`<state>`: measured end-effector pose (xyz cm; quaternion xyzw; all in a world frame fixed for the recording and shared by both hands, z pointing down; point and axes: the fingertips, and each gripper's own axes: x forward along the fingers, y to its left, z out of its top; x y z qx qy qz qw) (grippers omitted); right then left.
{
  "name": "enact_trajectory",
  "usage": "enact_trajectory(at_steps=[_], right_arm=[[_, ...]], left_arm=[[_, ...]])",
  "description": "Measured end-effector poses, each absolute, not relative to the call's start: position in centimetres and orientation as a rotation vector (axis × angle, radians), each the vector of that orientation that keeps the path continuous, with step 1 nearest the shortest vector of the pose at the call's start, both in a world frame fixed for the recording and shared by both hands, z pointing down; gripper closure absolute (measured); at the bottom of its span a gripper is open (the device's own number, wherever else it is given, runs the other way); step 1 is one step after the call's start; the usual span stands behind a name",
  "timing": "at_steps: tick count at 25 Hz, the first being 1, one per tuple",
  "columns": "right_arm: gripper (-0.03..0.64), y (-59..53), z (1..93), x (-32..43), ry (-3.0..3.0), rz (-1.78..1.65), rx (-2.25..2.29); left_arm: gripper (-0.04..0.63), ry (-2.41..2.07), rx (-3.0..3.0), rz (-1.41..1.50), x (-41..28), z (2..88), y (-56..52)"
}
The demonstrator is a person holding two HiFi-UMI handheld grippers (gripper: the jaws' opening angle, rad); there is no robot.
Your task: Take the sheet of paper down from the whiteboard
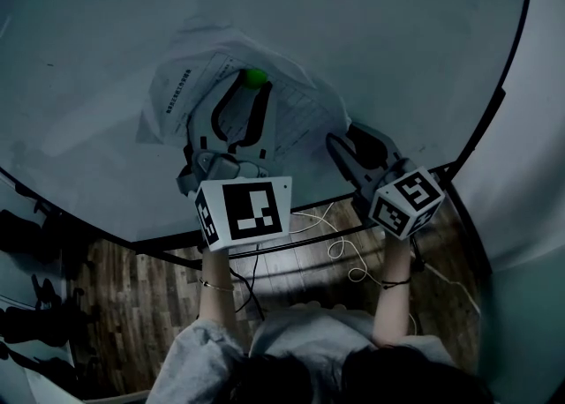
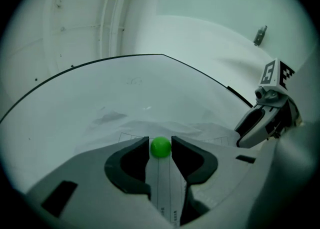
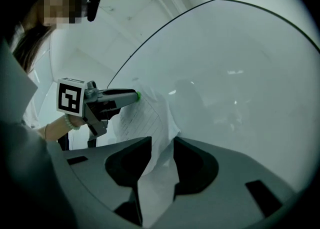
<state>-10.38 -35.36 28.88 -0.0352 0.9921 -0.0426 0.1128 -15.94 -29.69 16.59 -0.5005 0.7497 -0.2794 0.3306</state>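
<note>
Sheet of paper [image 1: 305,111]: crumpled, lying against the whiteboard [image 1: 397,32], printed side facing me. A green magnet [image 1: 256,77] sits on it near the top edge.

Left gripper [image 2: 160,144]: my jaws stand apart, tips at the upper part of the sheet. The magnet fills the gap between the tips. I cannot confirm that either pad presses on it.

Right gripper [image 3: 161,145]: my jaws stand apart at the sheet's lower right edge. A loose fold of paper runs up through the gap, and neither pad clamps it.

The sheet is not yet off the board.
</note>
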Motion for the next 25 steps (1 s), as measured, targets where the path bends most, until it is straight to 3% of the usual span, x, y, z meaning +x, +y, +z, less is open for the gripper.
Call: enact_trajectory(at_steps=[8,13,25], right_arm=[[0.509,-35.1,28.3,-11.1,2.883,-0.141,-0.071],[0.609,-35.2,27.9,-11.3,2.867,-0.126,-0.095],[0.617,-35.5,27.8,-10.7,2.813,-0.205,-0.068]], left_arm=[[0.476,1.934,-1.238,-0.827,-16.0,16.9,-30.1],[0.476,1.932,-1.240,-0.819,-16.0,16.8,-30.2],[0.476,1.913,-1.231,-0.832,-16.0,16.9,-30.1]])
